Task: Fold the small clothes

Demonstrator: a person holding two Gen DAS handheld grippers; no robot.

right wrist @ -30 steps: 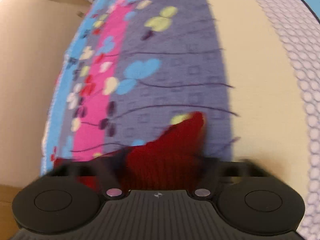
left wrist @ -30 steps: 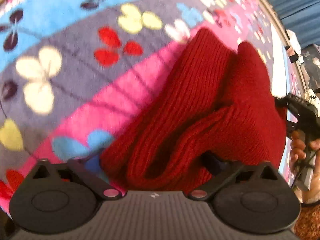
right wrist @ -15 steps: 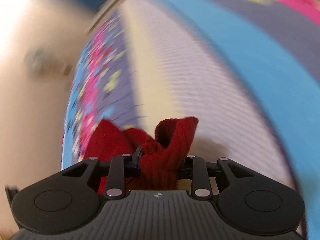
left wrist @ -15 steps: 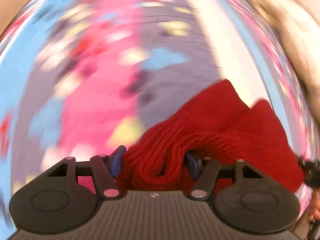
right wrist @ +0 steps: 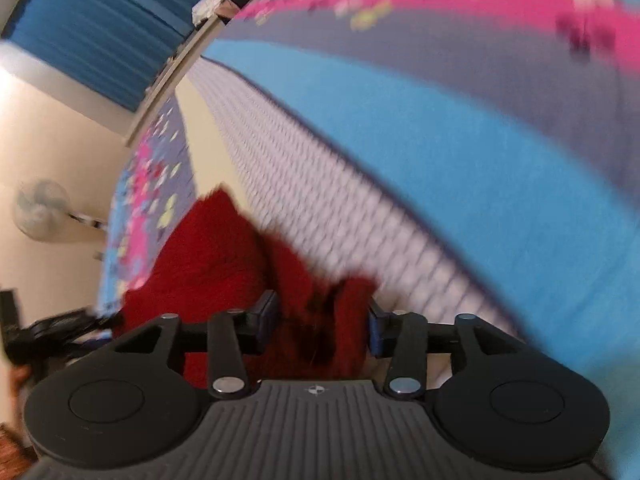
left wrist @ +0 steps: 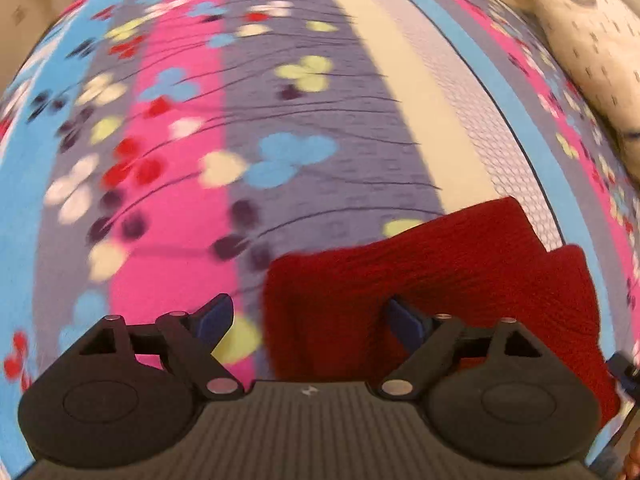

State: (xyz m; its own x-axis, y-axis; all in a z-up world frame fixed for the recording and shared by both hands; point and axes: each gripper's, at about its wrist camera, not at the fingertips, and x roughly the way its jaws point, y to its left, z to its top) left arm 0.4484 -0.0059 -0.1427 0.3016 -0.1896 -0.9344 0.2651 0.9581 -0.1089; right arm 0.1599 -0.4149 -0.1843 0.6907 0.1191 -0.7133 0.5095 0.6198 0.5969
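Observation:
A red knitted garment (left wrist: 440,272) lies folded flat on the flowered bedspread (left wrist: 280,120). My left gripper (left wrist: 310,318) hangs over its near left corner. Its jaws are wide and still opening. The left pad stands clear of the cloth and the right pad is over the knit. In the right wrist view the same red garment (right wrist: 208,264) stretches away to the left. My right gripper (right wrist: 320,320) has a bunched corner of it between its blue pads. Those jaws are opening, and the cloth fills the gap loosely.
A white patterned pillow (left wrist: 592,40) lies at the far right of the bed. Beyond the bed's edge are a blue blind (right wrist: 100,40) and a wall fan (right wrist: 40,212). The striped bedspread (right wrist: 440,160) runs on past the garment.
Both grippers swung across the bed with the red garment and rolled. The left one closed on the knit, then spread wide. The right one pinched a corner, then its pads widened.

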